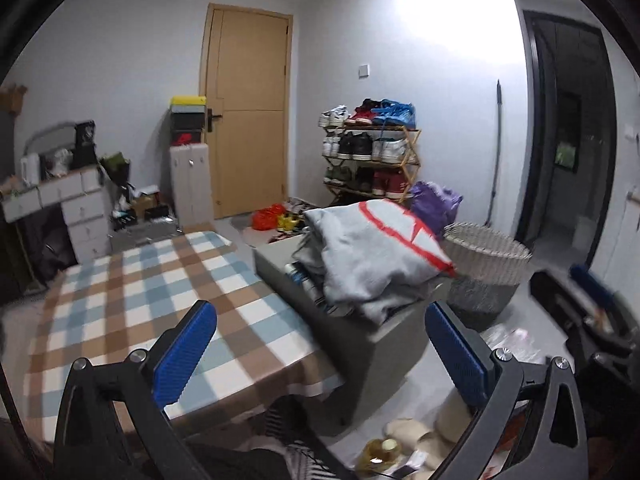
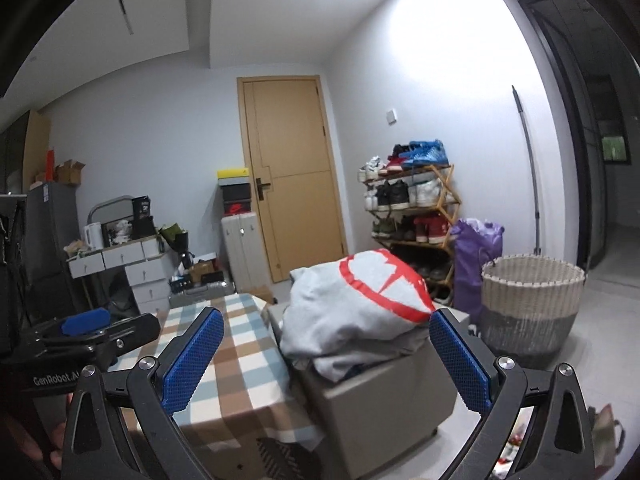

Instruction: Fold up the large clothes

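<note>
Plainly, nothing is held yet: the left gripper (image 1: 320, 348) has its blue pads spread as wide as they go with only air between them, and in its own view it hangs over the near edge of the checked table (image 1: 132, 280), which fills the left of the picture and lies bare of clothing. To the right of that table, just beside its long edge, stands a grey storage box (image 1: 372, 356), and on top of it sits the pile of clothes, crowned by a grey sweatshirt with a red print (image 1: 372, 248). From the left gripper the sweatshirt lies ahead and to the right, across the table corner. Further right stands a woven basket (image 1: 486, 256), near the box but apart from it. In the right wrist view the right gripper (image 2: 326, 356) is likewise wide apart and empty, and the sweatshirt sits almost dead ahead, framed between its two pads, heaped rather than spread, so no clear long axis can be read. The right hand looks the nearer and better lined up; I judge it the natural one to take the first hold, carrying the garment leftward onto the table.
</note>
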`<action>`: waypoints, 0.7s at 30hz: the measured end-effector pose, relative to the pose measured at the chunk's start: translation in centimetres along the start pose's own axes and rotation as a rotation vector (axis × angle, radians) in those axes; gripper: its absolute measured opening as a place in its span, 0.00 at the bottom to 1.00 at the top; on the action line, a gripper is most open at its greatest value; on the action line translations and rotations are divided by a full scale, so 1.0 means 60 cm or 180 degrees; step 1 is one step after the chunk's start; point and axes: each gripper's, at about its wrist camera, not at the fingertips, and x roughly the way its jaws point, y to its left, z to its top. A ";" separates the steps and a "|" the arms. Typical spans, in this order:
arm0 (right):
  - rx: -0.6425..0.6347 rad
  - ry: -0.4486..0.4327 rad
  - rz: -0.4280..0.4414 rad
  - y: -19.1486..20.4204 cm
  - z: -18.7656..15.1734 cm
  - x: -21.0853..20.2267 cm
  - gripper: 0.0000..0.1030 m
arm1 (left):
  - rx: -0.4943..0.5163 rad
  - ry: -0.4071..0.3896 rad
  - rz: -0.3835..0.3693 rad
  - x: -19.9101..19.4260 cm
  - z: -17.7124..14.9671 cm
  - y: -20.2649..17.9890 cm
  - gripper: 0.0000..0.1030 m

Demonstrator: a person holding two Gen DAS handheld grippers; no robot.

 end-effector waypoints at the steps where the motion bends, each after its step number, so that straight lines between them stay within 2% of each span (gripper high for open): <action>1: -0.0039 -0.0040 -0.0041 0.004 -0.001 -0.005 1.00 | 0.0004 -0.0027 0.0001 -0.012 -0.007 -0.001 0.99; 4: -0.0104 -0.0149 -0.0078 0.017 -0.006 -0.023 1.00 | -0.0035 -0.0060 -0.0023 -0.019 -0.004 0.004 0.99; 9: -0.0060 -0.0131 -0.0101 0.020 -0.012 -0.034 1.00 | -0.0070 -0.0141 -0.0011 -0.018 -0.003 0.011 0.99; 18: -0.0163 -0.0213 -0.0132 0.024 -0.018 -0.056 1.00 | -0.0110 -0.0130 -0.0033 -0.010 -0.021 -0.001 0.99; 21: -0.0156 -0.0225 -0.0123 0.023 -0.019 -0.058 1.00 | -0.0103 -0.0077 -0.0138 -0.010 -0.022 -0.005 0.99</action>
